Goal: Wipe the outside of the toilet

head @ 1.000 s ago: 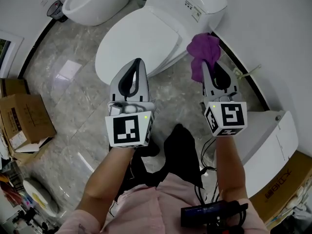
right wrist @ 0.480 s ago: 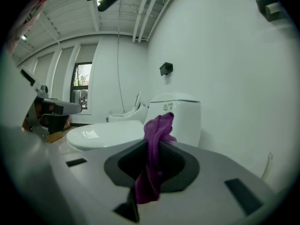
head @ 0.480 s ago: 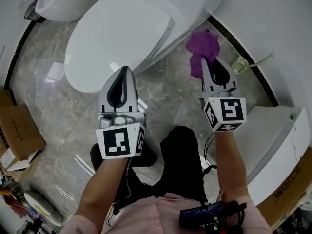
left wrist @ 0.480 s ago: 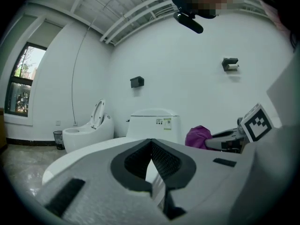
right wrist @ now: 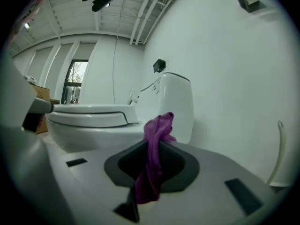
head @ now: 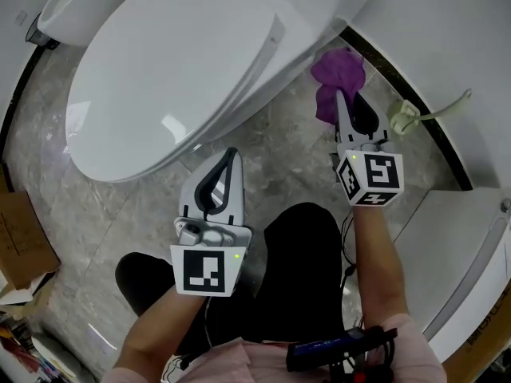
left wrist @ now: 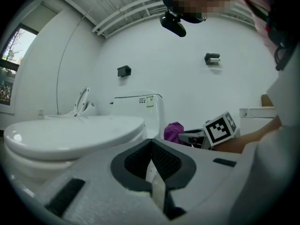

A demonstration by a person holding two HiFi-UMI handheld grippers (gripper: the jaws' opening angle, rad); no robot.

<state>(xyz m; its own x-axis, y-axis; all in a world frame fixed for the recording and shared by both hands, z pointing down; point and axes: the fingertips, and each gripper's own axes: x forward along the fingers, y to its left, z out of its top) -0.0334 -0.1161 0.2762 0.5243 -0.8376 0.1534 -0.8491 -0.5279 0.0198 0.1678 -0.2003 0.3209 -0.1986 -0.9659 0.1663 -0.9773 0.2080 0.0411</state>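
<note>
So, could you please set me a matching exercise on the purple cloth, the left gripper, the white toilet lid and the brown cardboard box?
1 purple cloth
2 left gripper
3 white toilet lid
4 brown cardboard box

A jaws together, nothing between them
B lowered shut
C at the floor's left edge in the head view
D pinched in the right gripper

Pairs: 1-D, 2-A, 3-B, 4-C
</note>
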